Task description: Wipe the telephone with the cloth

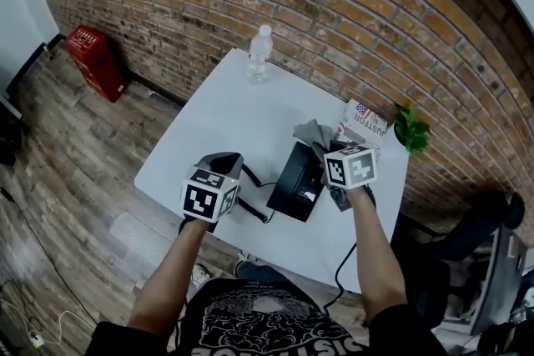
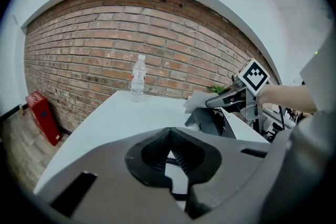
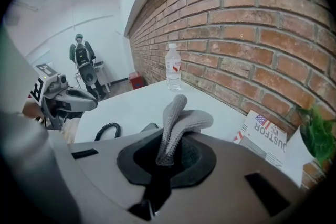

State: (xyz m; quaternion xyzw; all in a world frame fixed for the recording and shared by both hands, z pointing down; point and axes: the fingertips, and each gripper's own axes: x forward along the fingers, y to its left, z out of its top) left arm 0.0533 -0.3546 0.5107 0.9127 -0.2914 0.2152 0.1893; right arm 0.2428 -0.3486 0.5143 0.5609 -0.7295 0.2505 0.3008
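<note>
Clearly, the right gripper [image 3: 172, 140] has its jaws pinched on the grey knitted cloth [image 3: 181, 118], which pokes out beyond their tips, just above the black telephone [image 1: 300, 182]. The left gripper [image 2: 169, 132] has its jaws closed tip to tip, with the coiled cord [image 1: 254, 208] just beneath them.

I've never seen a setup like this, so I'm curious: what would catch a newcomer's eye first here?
Probably the right gripper, hand-held and topped by a chequered cube, pinching a grey cloth just above the black telephone on the white table. Beyond it, a water bottle stands alone at the table's far edge, before a big brick wall.
</note>
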